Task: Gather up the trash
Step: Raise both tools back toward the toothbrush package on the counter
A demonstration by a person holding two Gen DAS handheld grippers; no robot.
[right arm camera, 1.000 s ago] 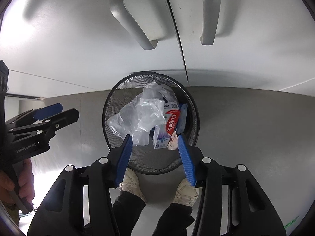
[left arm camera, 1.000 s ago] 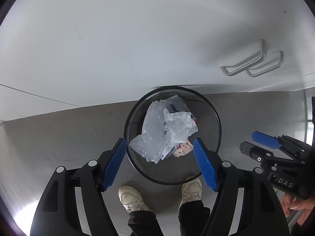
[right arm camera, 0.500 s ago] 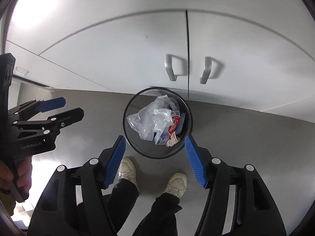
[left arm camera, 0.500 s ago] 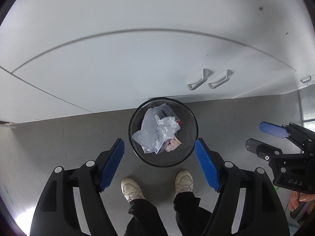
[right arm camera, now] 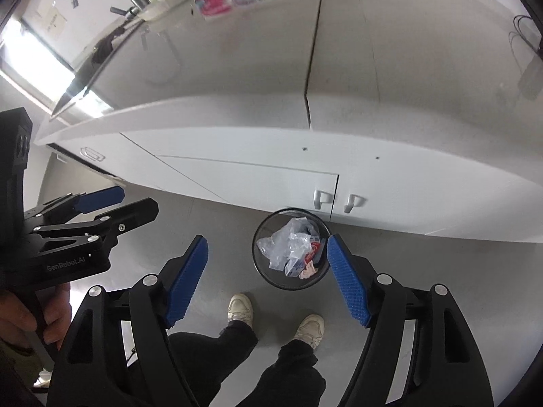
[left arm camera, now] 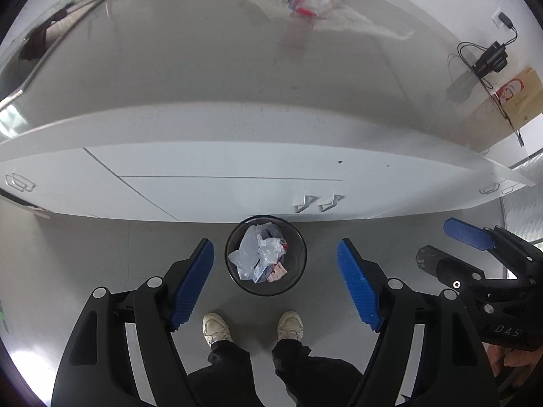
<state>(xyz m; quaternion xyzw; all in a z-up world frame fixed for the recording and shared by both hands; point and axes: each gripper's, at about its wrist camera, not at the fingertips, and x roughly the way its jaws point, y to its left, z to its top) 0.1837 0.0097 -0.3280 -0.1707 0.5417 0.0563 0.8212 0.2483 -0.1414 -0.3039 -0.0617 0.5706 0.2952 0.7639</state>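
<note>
We now hold both grippers high above the bin (left arm camera: 266, 254); a second ago they hung right over it. Left gripper (left arm camera: 275, 288) spread apart, empty; right gripper (right arm camera: 268, 279) opening, nothing between. Bin already holds bags and wrappers. More trash (left arm camera: 312, 0) waits on the far counter (left arm camera: 203, 68).
</note>
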